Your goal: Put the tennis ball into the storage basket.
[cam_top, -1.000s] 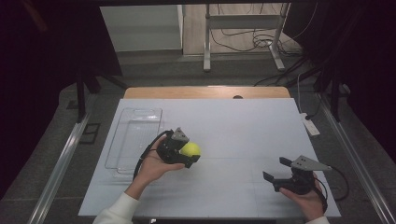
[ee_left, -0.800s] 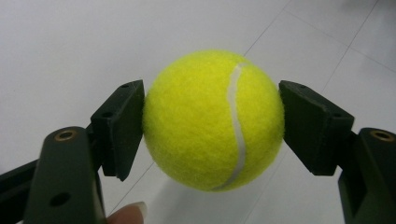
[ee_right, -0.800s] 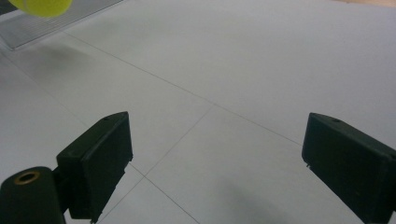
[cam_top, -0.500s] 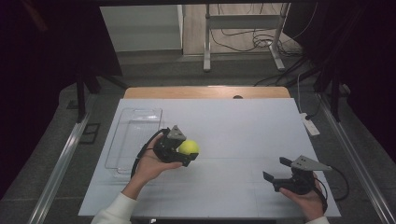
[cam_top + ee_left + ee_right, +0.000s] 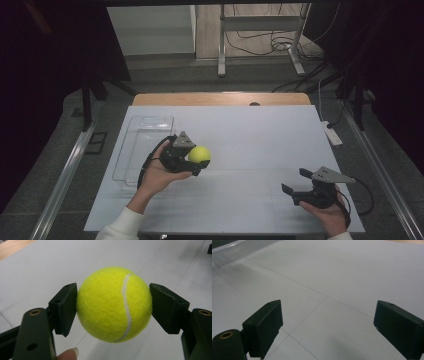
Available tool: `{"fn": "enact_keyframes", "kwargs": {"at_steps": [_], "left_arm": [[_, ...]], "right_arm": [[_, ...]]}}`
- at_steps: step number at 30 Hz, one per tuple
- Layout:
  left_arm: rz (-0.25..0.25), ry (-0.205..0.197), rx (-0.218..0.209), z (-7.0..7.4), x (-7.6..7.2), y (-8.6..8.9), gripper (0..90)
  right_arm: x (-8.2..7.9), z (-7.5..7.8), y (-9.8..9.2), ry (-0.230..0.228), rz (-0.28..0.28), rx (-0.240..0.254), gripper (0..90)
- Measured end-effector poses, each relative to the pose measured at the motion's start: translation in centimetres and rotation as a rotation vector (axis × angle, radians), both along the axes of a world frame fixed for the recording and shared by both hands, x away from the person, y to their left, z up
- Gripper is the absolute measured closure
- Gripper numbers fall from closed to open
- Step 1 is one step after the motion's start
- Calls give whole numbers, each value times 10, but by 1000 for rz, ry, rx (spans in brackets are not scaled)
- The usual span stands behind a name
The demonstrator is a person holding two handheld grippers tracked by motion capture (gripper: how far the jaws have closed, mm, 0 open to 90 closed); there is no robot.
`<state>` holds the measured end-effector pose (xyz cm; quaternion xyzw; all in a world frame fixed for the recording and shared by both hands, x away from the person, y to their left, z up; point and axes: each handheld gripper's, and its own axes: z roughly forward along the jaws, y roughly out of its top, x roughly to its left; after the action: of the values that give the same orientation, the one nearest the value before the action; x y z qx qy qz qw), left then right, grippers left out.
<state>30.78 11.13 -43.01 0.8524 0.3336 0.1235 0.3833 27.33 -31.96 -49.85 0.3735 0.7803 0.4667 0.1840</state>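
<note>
You have the tennis ball (image 5: 199, 154) clamped in your left gripper (image 5: 194, 159), a little left of centre in the high view, lifted off the white table (image 5: 260, 145). In the left gripper view both black pads press on the ball's (image 5: 114, 304) sides with its white seam facing the camera, so the grip looks square and secure. Your right gripper (image 5: 296, 182) sits at the lower right of the high view, jaws spread wide with nothing between them; the right gripper view looks along those open jaws at bare tabletop.

By my reading you are in the carry step, with the ball picked up and not yet put anywhere. The clear plastic tray (image 5: 145, 131) lies just left of your left hand (image 5: 159, 175), towards the left edge of the table, and seems the likely place for the ball. The next move would call for swinging the ball leftward over the tray's rim, lowering it inside, then parting the jaws gently, since a tennis ball will roll or bounce if dropped.

Nothing stands between ball and tray. Watch the tray's near wall, which is hard to see, and the cable (image 5: 148, 161) looping from your left gripper beside it. A small white device (image 5: 332, 134) lies at the table's right edge, well clear
</note>
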Motion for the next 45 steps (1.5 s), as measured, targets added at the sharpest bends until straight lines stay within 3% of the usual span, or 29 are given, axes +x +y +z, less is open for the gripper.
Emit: {"fn": "enact_keyframes", "kwargs": {"at_steps": [45], "left_arm": [[80, -88, -62, 17, -4, 26, 268]], "right_arm": [[0, 0, 0, -6, 1, -1, 88]]}}
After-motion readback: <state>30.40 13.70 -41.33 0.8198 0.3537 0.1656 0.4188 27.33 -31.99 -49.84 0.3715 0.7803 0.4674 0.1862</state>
